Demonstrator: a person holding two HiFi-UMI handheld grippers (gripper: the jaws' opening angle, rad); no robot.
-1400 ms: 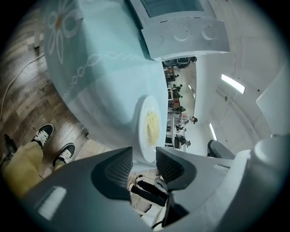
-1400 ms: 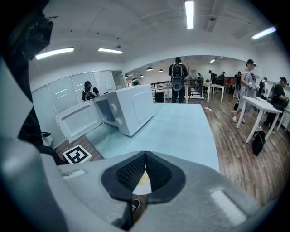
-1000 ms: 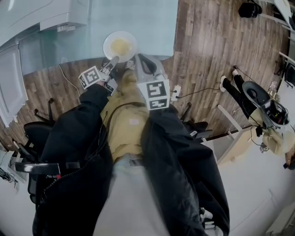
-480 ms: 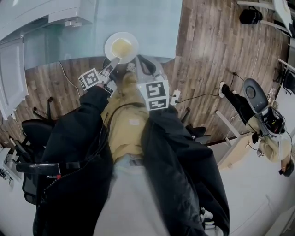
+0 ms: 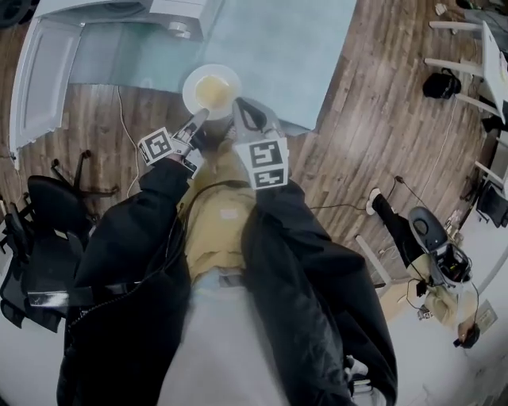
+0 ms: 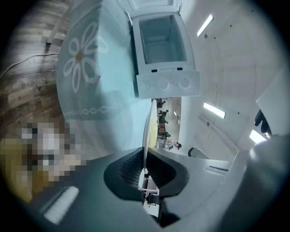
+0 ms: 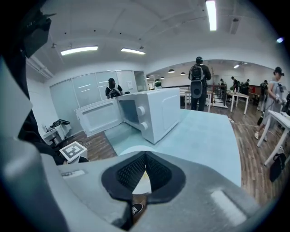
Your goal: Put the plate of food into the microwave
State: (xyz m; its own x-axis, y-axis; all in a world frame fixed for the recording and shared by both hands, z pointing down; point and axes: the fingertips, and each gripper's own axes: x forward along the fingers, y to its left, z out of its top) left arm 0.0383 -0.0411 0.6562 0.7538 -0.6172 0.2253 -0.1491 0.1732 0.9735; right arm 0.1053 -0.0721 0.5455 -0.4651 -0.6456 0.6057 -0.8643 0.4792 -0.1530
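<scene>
The left hand-held gripper (image 5: 198, 117) is clamped narrow on the near-left rim of the white plate (image 5: 193, 79). In the left gripper view that rim runs edge-on between the ribbed pads (image 6: 129, 170) of this hand-held gripper (image 6: 145, 167) as a thin white line (image 6: 147, 131).

The plate carries yellow food (image 5: 210, 89) and sits at the near edge of the bench (image 5: 270, 47), which has a light-blue cover with a flower print (image 6: 81, 59). Whether the plate rests on the bench or is lifted off it, I cannot tell.

The right hand-held gripper (image 5: 238, 107) is at the plate's near-right rim. In its own view its jaw tips (image 7: 145, 156) meet with nothing between them. The plate (image 7: 129, 149) shows just beyond and below them, with wooden floor (image 7: 138, 201) and a shoe (image 7: 136, 208) under its near rim. Whether this hand-held gripper touches the plate is unclear.

The white microwave (image 5: 119, 9) stands further back on the bench, well apart from the plate. Its door (image 5: 44, 79) is swung fully open and its cavity (image 6: 161, 41) is bare, with 3 knobs (image 6: 167, 84) on the panel.
</scene>
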